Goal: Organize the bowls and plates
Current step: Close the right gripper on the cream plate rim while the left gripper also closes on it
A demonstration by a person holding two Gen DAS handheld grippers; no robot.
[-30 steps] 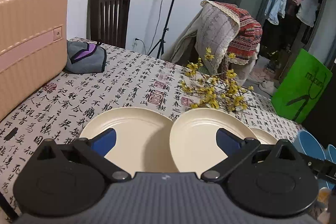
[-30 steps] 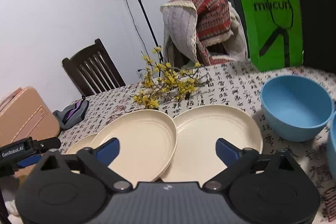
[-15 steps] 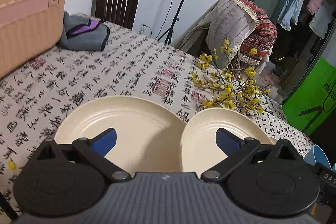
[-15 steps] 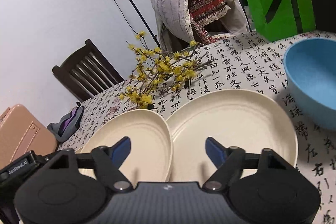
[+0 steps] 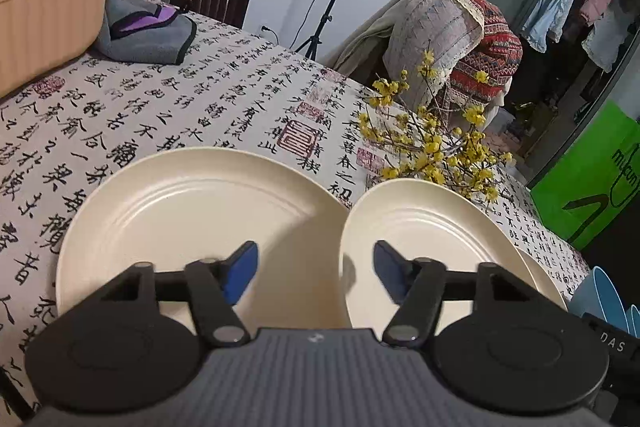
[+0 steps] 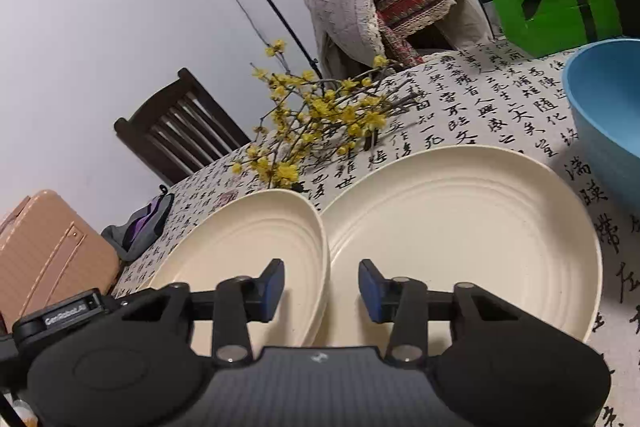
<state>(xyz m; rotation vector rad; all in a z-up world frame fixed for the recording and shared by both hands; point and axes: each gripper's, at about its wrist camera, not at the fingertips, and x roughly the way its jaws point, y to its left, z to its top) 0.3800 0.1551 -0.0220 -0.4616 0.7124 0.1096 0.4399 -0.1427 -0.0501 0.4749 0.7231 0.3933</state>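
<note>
Both grippers have come down and their jaws have just been closing. Your left gripper [image 5: 316,269] and right gripper [image 6: 321,285] each stand apart, clamping nothing, straddling neighbouring rims of the 3 cream ridged plates [image 6: 460,227] on the near table; take 1 rim only.

Both tools lower, nearer plates; left tool [image 5: 314,277] and right tool [image 6: 322,289] jaws just closing, pads gripping nothing.

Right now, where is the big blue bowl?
In the right wrist view, the blue bowl sits at the right edge on the calligraphy tablecloth, just right of the nearest cream plate.
</note>
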